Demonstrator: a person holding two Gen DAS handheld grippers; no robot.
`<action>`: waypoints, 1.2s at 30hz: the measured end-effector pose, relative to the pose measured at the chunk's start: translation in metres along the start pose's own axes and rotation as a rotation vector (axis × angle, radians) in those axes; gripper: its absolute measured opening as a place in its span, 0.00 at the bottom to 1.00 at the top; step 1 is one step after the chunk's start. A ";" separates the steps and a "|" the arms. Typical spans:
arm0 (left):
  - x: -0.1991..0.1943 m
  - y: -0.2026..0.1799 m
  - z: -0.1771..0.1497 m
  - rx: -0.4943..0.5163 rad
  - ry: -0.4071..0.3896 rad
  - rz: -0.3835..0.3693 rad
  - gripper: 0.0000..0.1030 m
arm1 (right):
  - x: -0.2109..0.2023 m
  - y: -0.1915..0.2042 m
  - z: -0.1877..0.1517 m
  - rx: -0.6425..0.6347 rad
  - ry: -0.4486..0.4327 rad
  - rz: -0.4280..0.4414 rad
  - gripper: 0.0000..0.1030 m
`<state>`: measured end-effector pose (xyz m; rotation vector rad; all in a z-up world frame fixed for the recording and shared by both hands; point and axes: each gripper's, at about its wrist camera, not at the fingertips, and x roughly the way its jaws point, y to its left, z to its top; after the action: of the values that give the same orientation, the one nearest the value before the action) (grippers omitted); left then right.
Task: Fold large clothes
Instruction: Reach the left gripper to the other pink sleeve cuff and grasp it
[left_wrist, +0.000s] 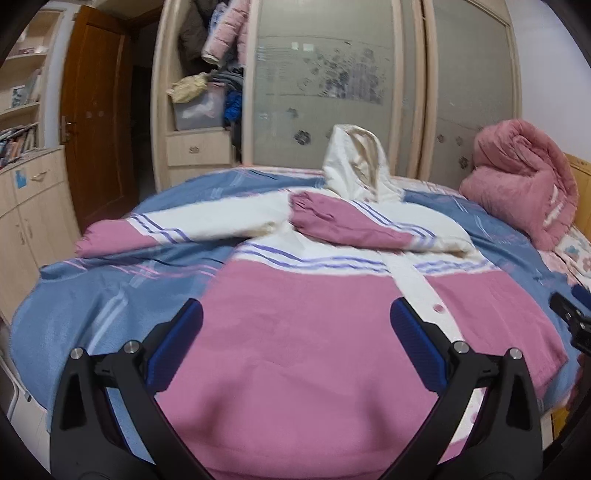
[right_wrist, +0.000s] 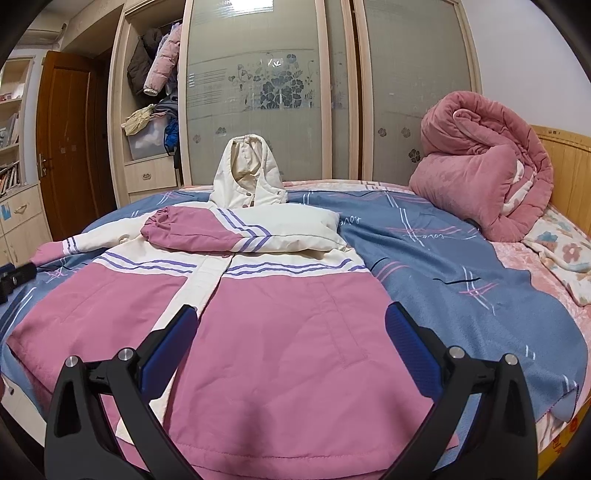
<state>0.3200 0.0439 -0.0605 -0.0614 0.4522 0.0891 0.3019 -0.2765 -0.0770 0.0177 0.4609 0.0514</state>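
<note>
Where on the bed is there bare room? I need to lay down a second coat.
The blue bedspread lies bare between the jacket and the rolled pink quilt. A smaller bare patch sits below the outstretched sleeve. The middle is crowded with the jacket.

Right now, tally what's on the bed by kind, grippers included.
Jacket: 1
Rolled quilt: 1
Blue blanket: 1
Floral sheet: 1
Gripper: 2, left and right, both open, over the jacket's hem
Total: 6
</note>
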 end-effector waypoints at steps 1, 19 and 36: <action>0.001 0.009 0.003 -0.005 -0.012 0.021 0.98 | 0.000 0.000 0.000 0.003 0.004 0.006 0.99; 0.103 0.280 0.076 -0.205 0.113 0.308 0.98 | 0.015 0.006 0.002 0.026 0.039 0.071 0.99; 0.240 0.402 0.065 -0.270 0.406 0.329 0.46 | 0.043 0.036 -0.007 -0.037 0.097 0.084 0.99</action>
<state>0.5235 0.4658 -0.1235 -0.2733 0.8526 0.4671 0.3354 -0.2384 -0.1009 -0.0015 0.5559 0.1437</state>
